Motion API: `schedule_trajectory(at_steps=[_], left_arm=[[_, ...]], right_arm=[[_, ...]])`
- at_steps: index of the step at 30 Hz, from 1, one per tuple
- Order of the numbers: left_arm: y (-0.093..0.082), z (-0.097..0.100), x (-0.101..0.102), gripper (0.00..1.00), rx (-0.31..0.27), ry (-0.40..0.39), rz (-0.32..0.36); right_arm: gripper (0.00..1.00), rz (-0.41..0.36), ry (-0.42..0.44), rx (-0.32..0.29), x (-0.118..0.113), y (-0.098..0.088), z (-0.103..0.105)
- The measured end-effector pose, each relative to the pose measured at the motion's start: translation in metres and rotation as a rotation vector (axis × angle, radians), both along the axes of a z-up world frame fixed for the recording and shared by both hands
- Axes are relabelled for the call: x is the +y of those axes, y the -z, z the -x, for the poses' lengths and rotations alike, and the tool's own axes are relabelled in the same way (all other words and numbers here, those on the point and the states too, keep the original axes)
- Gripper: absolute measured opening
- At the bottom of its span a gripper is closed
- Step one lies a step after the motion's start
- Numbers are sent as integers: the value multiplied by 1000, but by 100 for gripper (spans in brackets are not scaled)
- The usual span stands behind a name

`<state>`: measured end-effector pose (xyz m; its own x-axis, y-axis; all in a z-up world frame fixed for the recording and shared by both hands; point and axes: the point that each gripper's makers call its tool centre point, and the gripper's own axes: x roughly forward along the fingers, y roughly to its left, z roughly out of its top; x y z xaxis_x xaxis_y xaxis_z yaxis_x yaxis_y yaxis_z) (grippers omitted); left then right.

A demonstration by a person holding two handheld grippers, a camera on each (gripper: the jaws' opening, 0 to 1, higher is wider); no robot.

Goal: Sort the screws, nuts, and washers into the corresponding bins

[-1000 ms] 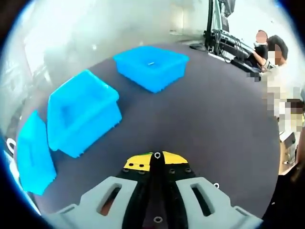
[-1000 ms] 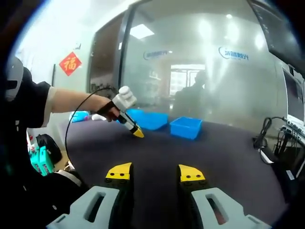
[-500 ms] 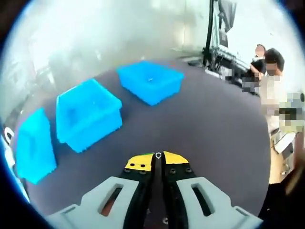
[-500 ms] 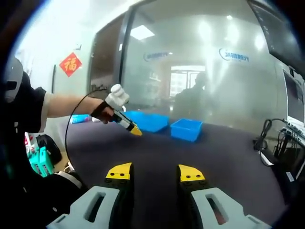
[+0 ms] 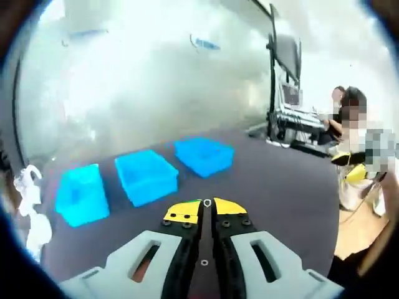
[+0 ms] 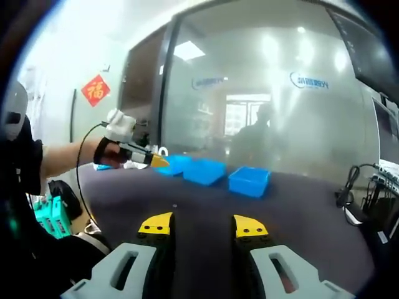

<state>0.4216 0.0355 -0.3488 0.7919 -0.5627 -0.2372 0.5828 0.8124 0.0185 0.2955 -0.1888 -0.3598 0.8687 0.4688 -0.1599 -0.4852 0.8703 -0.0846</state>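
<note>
Dark tabletop (image 5: 280, 187) w/ three blue bins (image 5: 144, 175) in a row, far side from both tongs. Left tongs (image 5: 206, 203) up in air, jaws nearly shut, pinching small metal ring-shaped part (image 5: 206, 202) at tips. Right tongs (image 6: 203, 225) wide open, nothing in them. Small speck (image 6: 174, 205) on tabletop, can't ID.
</note>
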Motion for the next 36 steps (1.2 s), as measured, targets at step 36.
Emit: schedule_trajectory(at_steps=[36], left_arm=[[-14, -171, 169, 0, -125, -497, 56]], right_arm=[[32, -16, -105, 6, 53, -1, 4]])
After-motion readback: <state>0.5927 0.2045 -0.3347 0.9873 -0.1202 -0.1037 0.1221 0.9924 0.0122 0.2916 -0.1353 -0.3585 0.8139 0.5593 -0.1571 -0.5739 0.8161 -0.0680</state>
